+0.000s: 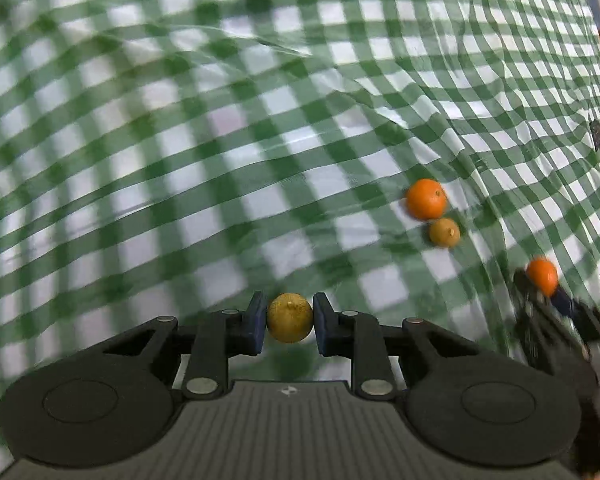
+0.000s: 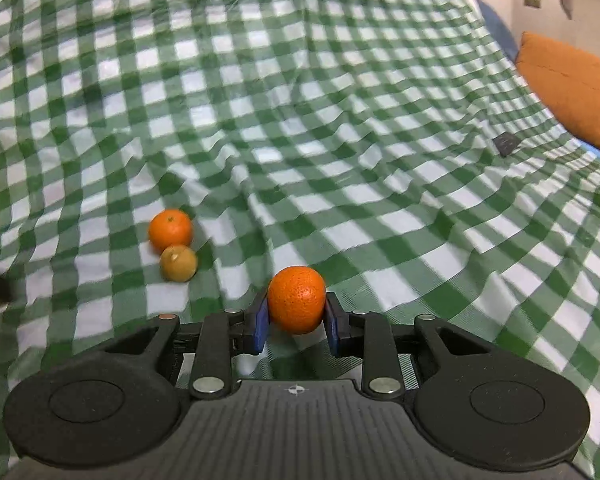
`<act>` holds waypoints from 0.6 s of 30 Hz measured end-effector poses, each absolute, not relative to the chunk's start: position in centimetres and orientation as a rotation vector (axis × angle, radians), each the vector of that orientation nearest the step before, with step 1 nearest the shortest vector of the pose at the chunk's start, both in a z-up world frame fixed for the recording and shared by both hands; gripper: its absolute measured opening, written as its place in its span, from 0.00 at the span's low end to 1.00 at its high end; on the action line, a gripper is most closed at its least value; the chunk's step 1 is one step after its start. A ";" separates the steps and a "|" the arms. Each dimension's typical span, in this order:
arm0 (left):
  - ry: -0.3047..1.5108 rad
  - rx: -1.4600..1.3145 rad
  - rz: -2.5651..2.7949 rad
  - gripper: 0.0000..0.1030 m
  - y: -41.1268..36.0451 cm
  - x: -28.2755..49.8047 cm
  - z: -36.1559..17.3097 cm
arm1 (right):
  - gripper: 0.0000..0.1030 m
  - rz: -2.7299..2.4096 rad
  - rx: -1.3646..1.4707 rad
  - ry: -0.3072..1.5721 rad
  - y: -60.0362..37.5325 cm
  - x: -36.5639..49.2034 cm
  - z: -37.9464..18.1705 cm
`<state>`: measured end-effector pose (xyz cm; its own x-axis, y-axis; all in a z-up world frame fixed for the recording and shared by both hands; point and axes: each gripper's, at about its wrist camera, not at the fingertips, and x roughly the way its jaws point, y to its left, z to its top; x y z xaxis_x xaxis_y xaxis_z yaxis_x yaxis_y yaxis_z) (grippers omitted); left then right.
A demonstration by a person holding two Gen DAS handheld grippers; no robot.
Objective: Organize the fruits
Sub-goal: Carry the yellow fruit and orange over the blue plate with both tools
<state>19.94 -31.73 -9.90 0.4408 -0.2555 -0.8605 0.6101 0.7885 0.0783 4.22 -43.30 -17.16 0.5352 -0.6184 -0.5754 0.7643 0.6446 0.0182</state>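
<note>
While both hands hang low over the green-checked cloth [image 2: 340,128], each tool has its prize. Left tool [image 1: 290,322] is pinching a yellowish citrus fruit [image 1: 290,323], blue pads pressed on either side. Right tool [image 2: 296,312] is clamped on an orange mandarin [image 2: 297,299], held just clear of the cloth! And there's the pair that matters: a second mandarin [image 2: 170,230] and a small yellow-brown fruit [image 2: 178,263], touching each other, lying on the cloth between the two hands. From the right tool they sit ahead and to the left; from the left tool, ahead and to the right. Right hand looks the nearer, I'd say. An orange cushion [image 2: 572,92] waits at the far right edge.
</note>
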 end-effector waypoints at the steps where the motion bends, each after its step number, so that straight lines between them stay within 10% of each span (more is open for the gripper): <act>1: 0.973 0.412 -0.533 0.26 -30.2 19.1 -8.9 | 0.29 -0.841 0.276 0.566 -43.2 4.1 -17.1; 18: 1.064 0.312 -0.269 0.26 -7.5 4.3 -1.9 | 0.29 -0.329 0.274 0.670 -28.1 -7.6 -4.0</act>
